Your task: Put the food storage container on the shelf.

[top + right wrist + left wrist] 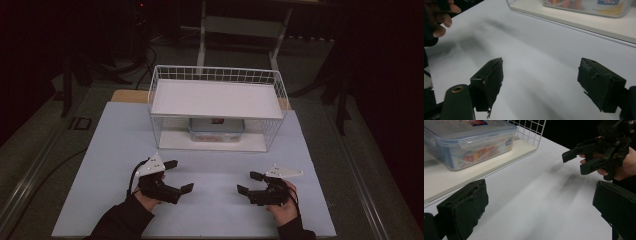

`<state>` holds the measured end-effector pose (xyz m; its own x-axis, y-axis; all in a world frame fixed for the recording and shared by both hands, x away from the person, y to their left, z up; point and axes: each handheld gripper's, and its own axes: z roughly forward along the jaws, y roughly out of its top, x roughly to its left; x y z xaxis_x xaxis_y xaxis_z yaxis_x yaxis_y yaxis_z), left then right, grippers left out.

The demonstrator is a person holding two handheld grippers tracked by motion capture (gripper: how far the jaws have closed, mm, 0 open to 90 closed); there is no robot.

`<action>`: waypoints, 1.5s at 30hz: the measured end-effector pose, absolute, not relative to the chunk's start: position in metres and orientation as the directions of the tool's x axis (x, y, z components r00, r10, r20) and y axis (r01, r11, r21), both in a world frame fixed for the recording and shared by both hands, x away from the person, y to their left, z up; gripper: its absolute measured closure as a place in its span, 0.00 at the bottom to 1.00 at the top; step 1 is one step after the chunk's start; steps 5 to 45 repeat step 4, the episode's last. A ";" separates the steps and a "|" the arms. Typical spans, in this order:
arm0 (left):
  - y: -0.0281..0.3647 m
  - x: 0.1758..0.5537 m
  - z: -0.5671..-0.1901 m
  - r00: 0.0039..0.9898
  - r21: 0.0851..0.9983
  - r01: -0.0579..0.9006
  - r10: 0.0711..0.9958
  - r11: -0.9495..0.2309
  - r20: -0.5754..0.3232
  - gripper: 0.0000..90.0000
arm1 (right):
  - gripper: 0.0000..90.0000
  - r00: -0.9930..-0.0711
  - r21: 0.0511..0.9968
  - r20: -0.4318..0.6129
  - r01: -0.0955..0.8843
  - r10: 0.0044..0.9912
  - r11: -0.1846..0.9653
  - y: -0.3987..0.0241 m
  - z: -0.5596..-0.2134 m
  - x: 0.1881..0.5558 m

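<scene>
The table is the biggest thing here, a pale flat top, w/ dark floor around it. At its far side stands a white wire basket w/ two levels: a flat shelf on top and a base board below. On the base board, under the shelf, sits a clear plastic box w/ a blue-edged lid and a label; some red and orange contents show through the wall, but I cannot tell what they are. The lid looks closed.

Both grippers are near the front of the table, well apart from the basket and from each other. The left gripper points toward the right, jaws spread, nothing between them. The right gripper points toward the left, jaws also spread wide and empty; in its own view the bare table shows between the two pads.

What can go wrong, in my judgement:
- The box is low under the shelf, so not much room above it. A gripper that comes in too high may hit the shelf edge or the front wire.
- The box is wide and its walls are smooth. One gripper alone may slip off, or turn the box instead of pulling it.
- If the two grippers don't pull evenly, the box may jam against the side wires.
- The basket looks light; a hard pull may drag it along the table.
</scene>
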<state>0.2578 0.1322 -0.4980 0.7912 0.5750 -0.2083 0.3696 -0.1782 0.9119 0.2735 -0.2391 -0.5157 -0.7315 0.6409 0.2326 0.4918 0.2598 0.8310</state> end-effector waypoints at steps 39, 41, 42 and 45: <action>0.131 0.257 -0.498 0.797 0.914 0.360 0.571 -0.186 -0.198 0.00 | 0.22 -0.741 0.839 0.205 0.469 0.639 0.276 -0.238 -0.515 0.273; 0.131 0.257 -0.498 0.797 0.914 0.360 0.571 -0.186 -0.198 0.00 | 0.22 -0.741 0.839 0.205 0.469 0.639 0.276 -0.238 -0.515 0.273; 0.131 0.257 -0.498 0.797 0.914 0.360 0.571 -0.186 -0.198 0.00 | 0.22 -0.741 0.839 0.205 0.469 0.639 0.276 -0.238 -0.515 0.273; 0.131 0.257 -0.498 0.797 0.914 0.360 0.571 -0.186 -0.198 0.00 | 0.22 -0.741 0.839 0.205 0.469 0.639 0.276 -0.238 -0.515 0.273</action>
